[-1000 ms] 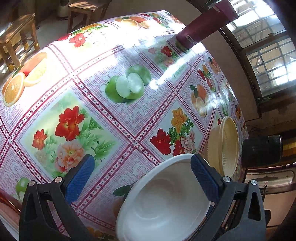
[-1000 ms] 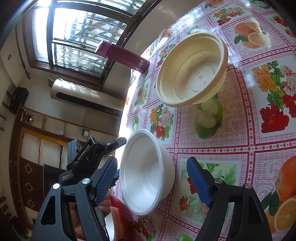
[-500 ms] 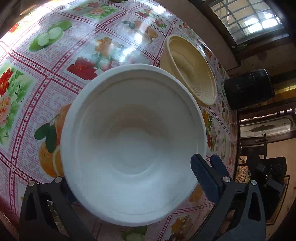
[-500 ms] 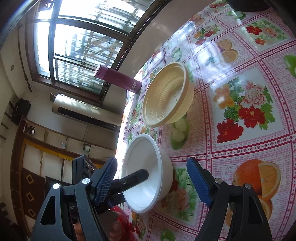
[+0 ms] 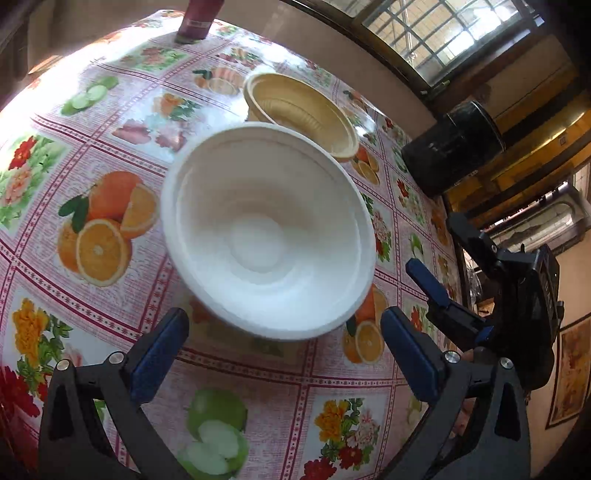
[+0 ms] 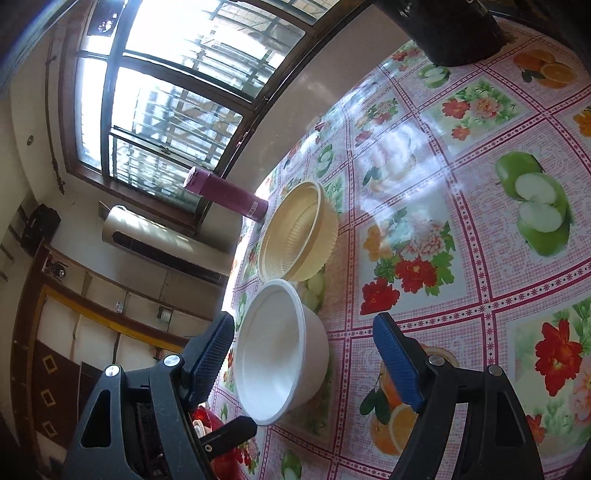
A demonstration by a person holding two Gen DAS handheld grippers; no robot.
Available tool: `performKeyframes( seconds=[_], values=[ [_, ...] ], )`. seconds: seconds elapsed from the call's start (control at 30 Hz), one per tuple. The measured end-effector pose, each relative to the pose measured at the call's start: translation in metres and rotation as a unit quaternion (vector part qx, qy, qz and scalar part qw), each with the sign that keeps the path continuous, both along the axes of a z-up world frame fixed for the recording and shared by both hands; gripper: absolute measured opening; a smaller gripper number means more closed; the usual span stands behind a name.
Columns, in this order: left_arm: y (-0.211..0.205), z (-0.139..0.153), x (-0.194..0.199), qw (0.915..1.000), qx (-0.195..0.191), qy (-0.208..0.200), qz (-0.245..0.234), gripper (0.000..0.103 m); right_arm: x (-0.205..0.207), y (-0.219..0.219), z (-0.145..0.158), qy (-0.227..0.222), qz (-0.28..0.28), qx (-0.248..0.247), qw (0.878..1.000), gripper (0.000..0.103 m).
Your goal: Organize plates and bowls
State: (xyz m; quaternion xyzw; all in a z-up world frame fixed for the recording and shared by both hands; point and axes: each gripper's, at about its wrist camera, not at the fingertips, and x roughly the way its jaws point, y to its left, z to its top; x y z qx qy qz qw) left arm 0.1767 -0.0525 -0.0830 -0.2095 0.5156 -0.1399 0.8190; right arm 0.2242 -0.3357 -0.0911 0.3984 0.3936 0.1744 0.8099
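Observation:
A white bowl [image 5: 266,236] stands upright on the fruit-and-flower tablecloth, just ahead of my open, empty left gripper [image 5: 284,354]. A beige ribbed bowl [image 5: 299,110] stands right behind it, close to touching. In the right wrist view the white bowl [image 6: 280,350] lies between the fingers of my open right gripper [image 6: 306,354], which holds nothing, and the beige bowl [image 6: 299,236] is beyond it. The right gripper [image 5: 439,291] also shows in the left wrist view, to the right of the white bowl. A left fingertip [image 6: 229,437] shows below the white bowl's rim.
A maroon flask [image 5: 197,20] stands at the table's far edge by the window wall; it also shows in the right wrist view [image 6: 225,194]. A black cylindrical container [image 5: 450,147] stands on the right of the table [image 5: 258,398].
The left gripper has pulled back from the white bowl, which now stands on the cloth ahead of its fingertips. The right gripper has come closer, its fingers now either side of the bowl.

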Motion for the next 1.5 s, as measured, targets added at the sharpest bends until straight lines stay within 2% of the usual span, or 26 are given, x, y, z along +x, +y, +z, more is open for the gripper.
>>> performKeyframes(
  seconds=[0.1, 0.27, 0.43, 0.63, 0.93, 1.0, 1.17, 1.37, 1.5],
  values=[
    [0.028, 0.005, 0.011, 0.9969, 0.050, -0.025, 0.056, 0.103, 0.002, 0.020, 0.004, -0.003, 0.025, -0.013, 1.000, 0.080],
    [0.044, -0.001, 0.028, 0.9875, 0.108, -0.044, 0.106, 0.103, 0.003, 0.041, 0.004, 0.005, 0.040, -0.029, 0.999, 0.080],
    [0.045, 0.000, 0.041, 0.9757, 0.155, -0.080, 0.132, 0.103, 0.005, 0.042, 0.005, 0.005, 0.033, -0.040, 0.999, 0.080],
    [0.035, 0.004, 0.050, 0.9647, 0.202, -0.126, 0.113, 0.103, 0.005, 0.043, 0.008, 0.001, 0.025, -0.062, 0.998, 0.080],
    [0.032, -0.011, 0.048, 0.9701, 0.197, -0.122, 0.071, 0.103, 0.005, 0.058, 0.009, -0.007, 0.020, -0.102, 0.995, 0.078],
    [0.030, -0.014, 0.048, 0.9702, 0.200, -0.123, 0.059, 0.103, 0.004, 0.063, 0.008, -0.008, 0.019, -0.115, 0.993, 0.074],
    [0.030, -0.019, 0.048, 0.9779, 0.168, -0.117, 0.040, 0.103, 0.002, 0.075, 0.009, -0.018, 0.024, -0.146, 0.989, 0.059],
    [0.026, -0.015, 0.045, 0.9802, 0.154, -0.122, 0.022, 0.103, -0.001, 0.072, 0.010, -0.020, 0.011, -0.152, 0.988, 0.058],
    [0.019, -0.015, 0.043, 0.9806, 0.153, -0.122, 0.007, 0.103, -0.003, 0.070, 0.010, -0.022, 0.004, -0.167, 0.986, 0.053]
  ],
)
